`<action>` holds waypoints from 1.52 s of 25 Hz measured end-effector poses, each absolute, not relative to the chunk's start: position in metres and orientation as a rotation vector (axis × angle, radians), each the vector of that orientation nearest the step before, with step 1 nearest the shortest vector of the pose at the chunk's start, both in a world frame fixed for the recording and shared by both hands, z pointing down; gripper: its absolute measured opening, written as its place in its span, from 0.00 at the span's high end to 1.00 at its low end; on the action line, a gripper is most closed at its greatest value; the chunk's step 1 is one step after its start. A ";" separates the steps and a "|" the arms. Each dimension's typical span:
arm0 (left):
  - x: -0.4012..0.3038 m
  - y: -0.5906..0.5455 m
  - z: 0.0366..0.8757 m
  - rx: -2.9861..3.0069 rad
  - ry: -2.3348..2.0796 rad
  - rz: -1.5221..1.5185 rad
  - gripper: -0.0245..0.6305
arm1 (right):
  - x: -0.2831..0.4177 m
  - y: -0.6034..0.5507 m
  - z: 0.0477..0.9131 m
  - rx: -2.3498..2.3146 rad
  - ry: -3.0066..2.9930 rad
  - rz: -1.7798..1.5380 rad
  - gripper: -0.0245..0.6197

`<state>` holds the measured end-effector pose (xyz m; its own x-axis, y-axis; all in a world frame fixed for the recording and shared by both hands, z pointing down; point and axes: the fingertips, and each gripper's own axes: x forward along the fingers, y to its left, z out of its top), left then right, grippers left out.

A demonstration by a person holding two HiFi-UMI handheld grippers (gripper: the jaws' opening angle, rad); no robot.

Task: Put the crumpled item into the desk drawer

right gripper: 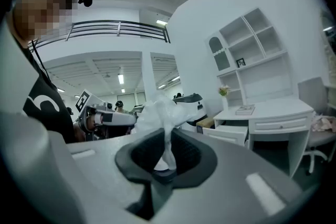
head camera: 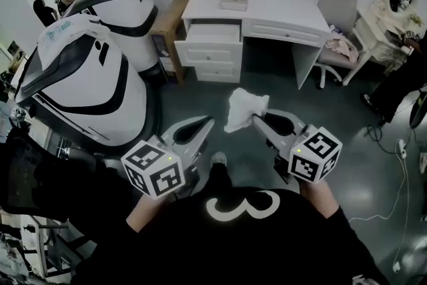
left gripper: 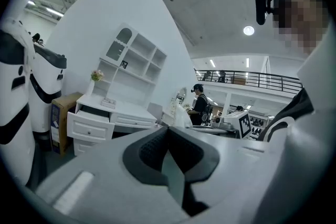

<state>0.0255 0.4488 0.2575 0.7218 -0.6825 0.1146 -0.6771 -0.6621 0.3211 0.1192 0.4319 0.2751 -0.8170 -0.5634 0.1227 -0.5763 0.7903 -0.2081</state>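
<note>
The right gripper (head camera: 256,119) is clamped on the white crumpled item (head camera: 244,108), which stands up from the jaw tips as a bunched wad. The open top drawer (head camera: 212,33) of the white desk (head camera: 280,10) lies ahead of this gripper and somewhat to its left, well apart, with bare floor between. The left gripper (head camera: 204,125), jaws together and empty, is level just to the left. A large white machine housing (head camera: 87,80) stands further left and a chair (head camera: 333,17) ahead to the right; neither appears to block the approach
</note>
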 end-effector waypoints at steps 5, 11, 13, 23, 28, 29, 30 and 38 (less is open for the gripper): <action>0.024 0.432 0.261 2.578 -1.058 -0.019 0.95 | 0.117 0.416 0.277 0.931 -2.920 0.380 0.90; 0.030 0.406 0.273 2.586 -1.044 0.001 0.95 | 0.124 0.390 0.288 0.960 -2.929 0.387 0.90; 0.033 0.395 0.276 2.591 -1.036 0.006 0.95 | 0.127 0.378 0.289 0.975 -2.934 0.391 0.90; 0.031 0.311 0.285 2.581 -0.990 0.014 0.95 | 0.128 0.297 0.304 1.028 -2.892 0.416 0.90; 0.023 0.243 0.292 2.547 -0.979 0.030 0.95 | 0.128 0.235 0.318 1.048 -2.854 0.471 0.90; 0.021 0.226 0.293 2.541 -0.977 0.037 0.95 | 0.128 0.219 0.320 1.055 -2.848 0.485 0.90; 0.020 0.209 0.293 2.535 -0.974 0.044 0.95 | 0.127 0.203 0.321 1.062 -2.842 0.497 0.90; 0.008 0.070 0.297 2.500 -0.932 0.100 0.95 | 0.111 0.068 0.321 1.074 -2.798 0.548 0.90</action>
<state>0.0083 0.0700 0.2971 0.7669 -0.6011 0.2248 -0.6351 -0.6605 0.4005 0.1107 0.0678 0.3214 -0.7475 -0.6290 0.2134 -0.6631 0.6874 -0.2963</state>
